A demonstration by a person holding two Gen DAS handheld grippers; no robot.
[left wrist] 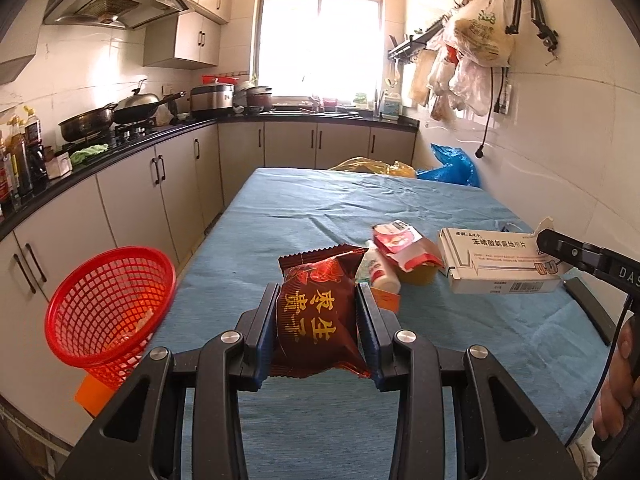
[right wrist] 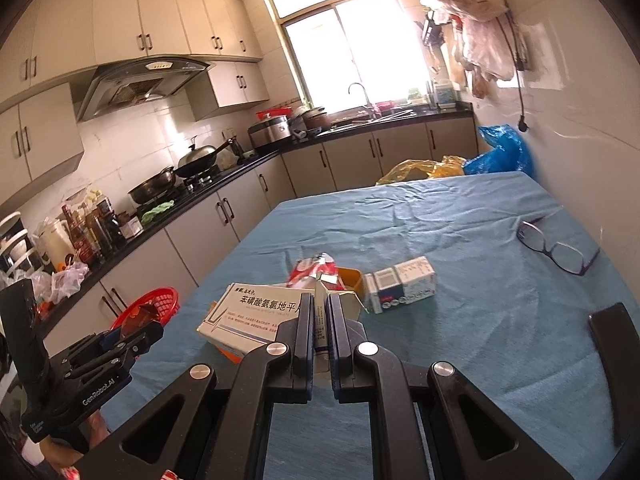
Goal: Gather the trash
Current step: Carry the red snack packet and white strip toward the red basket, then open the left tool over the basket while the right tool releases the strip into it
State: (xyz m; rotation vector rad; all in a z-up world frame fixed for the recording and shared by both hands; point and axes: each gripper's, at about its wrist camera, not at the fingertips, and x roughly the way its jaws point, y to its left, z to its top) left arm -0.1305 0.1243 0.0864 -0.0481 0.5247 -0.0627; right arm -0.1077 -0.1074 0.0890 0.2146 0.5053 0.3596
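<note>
While the left wrist view looked down the blue-covered surface (left wrist: 320, 208), the left tongs (left wrist: 316, 300) were clamped on one dark red snack packet (left wrist: 316, 312) printed with gold Chinese characters, held above the cloth. One red mesh basket (left wrist: 108, 312) hung tilted off the surface's left edge. Ahead lay a small heap: one red-and-white torn wrapper (left wrist: 400, 244), one small white bottle (left wrist: 380, 272), and one white pill box (left wrist: 496, 264) headed "苯磺酸氨氯地平片". The right tongs (left wrist: 556, 248) reached that box from the right, marked "DAS"; a hand (left wrist: 620, 380) gripped their handle.

From the right wrist view, the right tongs (right wrist: 320, 312) were closed on a thin flap of the same pill box (right wrist: 256, 316), pointing gently downward. Beyond sat one smaller white box (right wrist: 404, 284), one pair of glasses (right wrist: 556, 248) and the basket (right wrist: 148, 308). The left tongs (right wrist: 136, 334), labelled "GenRobot.AI", showed at lower left.
</note>
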